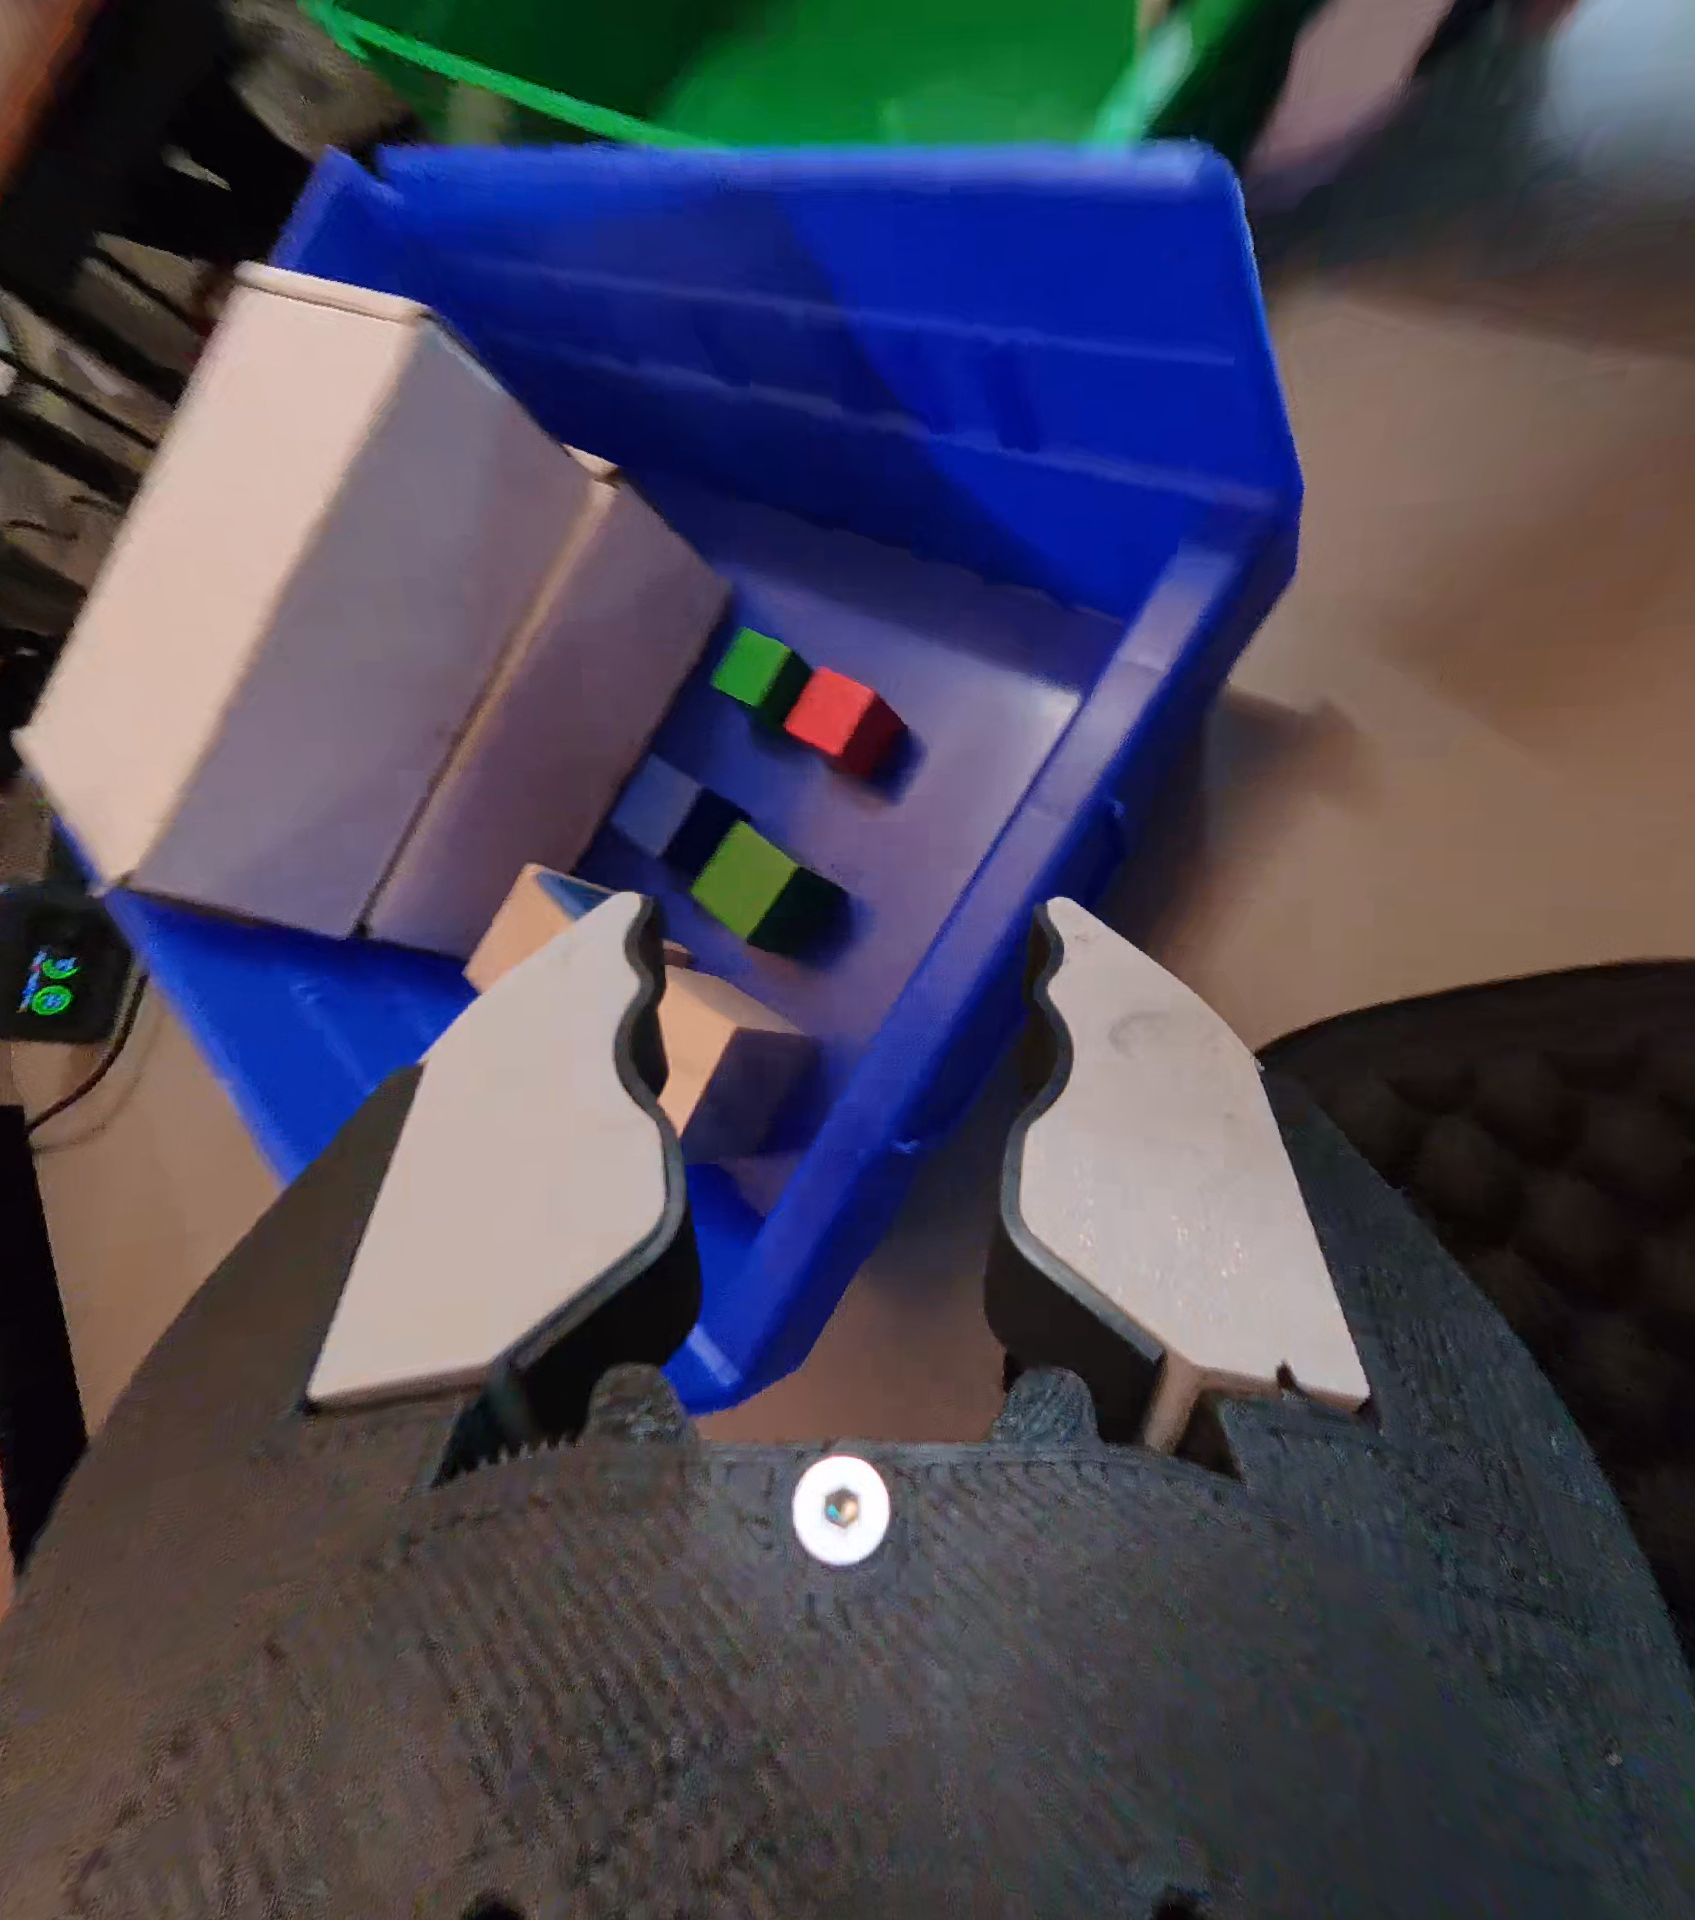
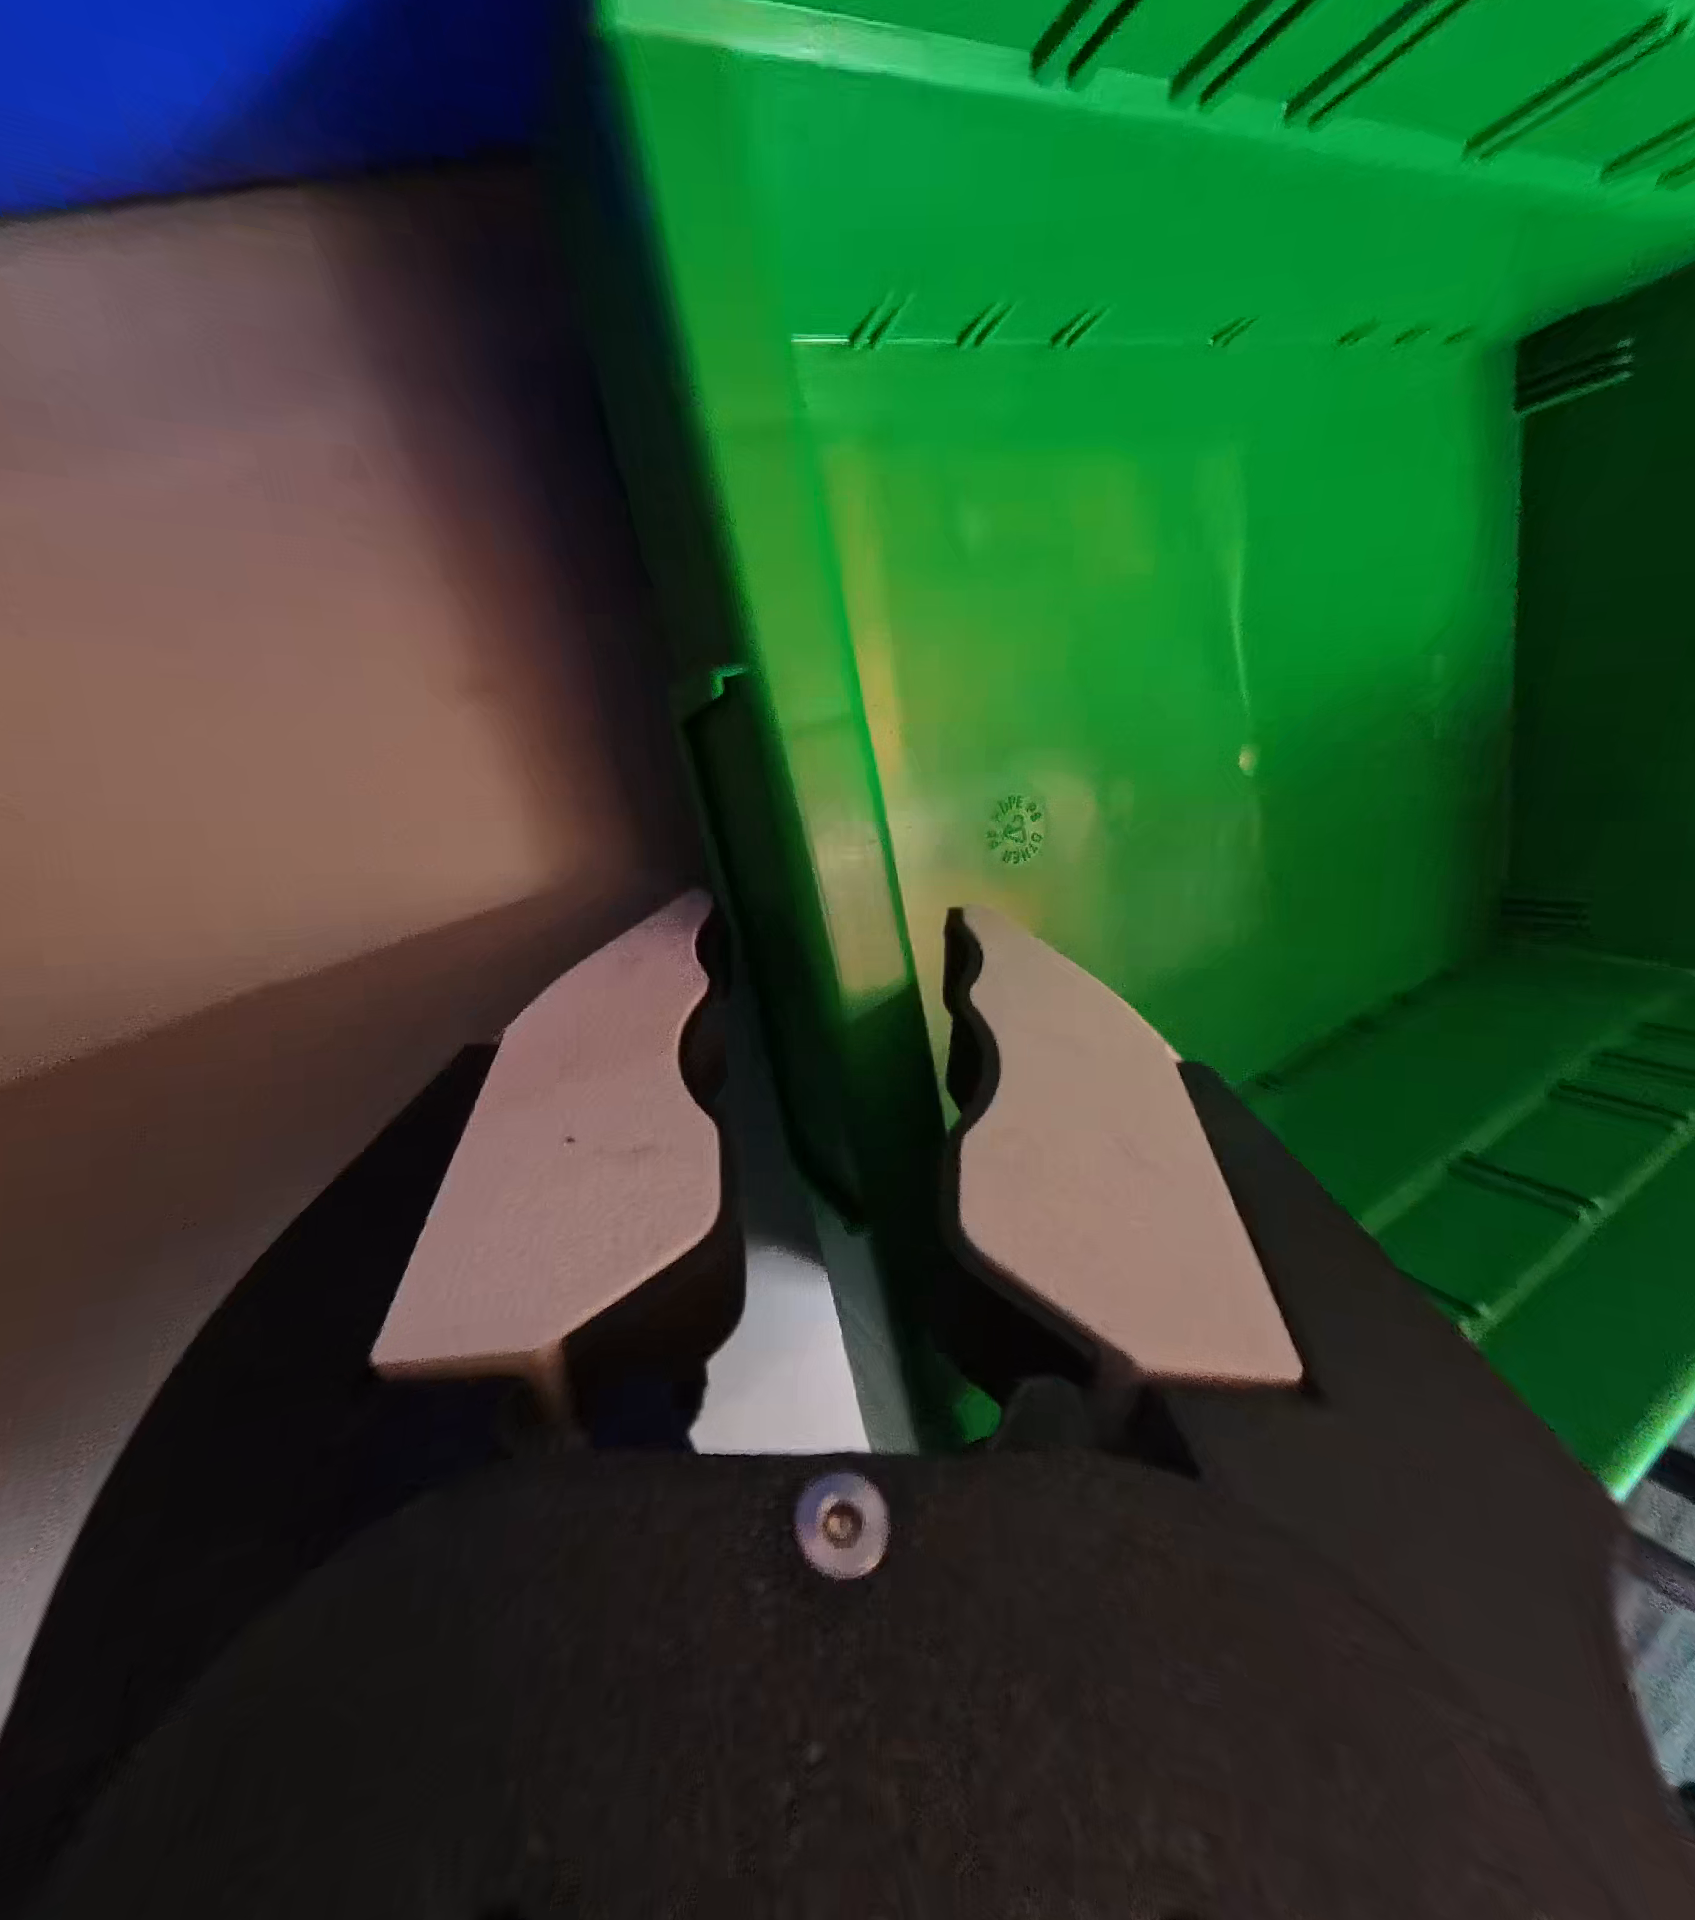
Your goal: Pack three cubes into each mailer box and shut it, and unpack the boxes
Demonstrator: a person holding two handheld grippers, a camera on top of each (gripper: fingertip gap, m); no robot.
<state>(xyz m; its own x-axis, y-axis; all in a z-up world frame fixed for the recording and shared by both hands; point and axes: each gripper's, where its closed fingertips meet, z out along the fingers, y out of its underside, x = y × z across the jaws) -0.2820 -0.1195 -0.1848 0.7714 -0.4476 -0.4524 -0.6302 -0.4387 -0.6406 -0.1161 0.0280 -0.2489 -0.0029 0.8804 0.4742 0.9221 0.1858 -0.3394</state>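
Note:
A blue bin (image 1: 822,312) holds two shut pale mailer boxes side by side, a larger box (image 1: 303,582) and a second box (image 1: 562,707). On its floor lie a green cube (image 1: 755,665), a red cube (image 1: 838,712), a grey-blue cube (image 1: 661,805), a lime cube (image 1: 744,878) and a tan cube (image 1: 718,1049). My left gripper (image 1: 843,914) is open and empty above the bin's near corner, its left finger over the tan cube. My right gripper (image 2: 827,914) straddles the side wall of an empty green bin (image 2: 1134,623) and is closed on it.
The green bin (image 1: 822,62) stands behind the blue bin. A black dimpled pad (image 1: 1601,1195) lies at the right. A small device with a green display (image 1: 43,977) sits at the left table edge. The tan tabletop (image 2: 199,623) lies left of the green bin. About 25 cm separates my left fingertips from my right. To the tan cube (image 1: 718,1049): left tips about 6 cm, right tips about 25 cm.

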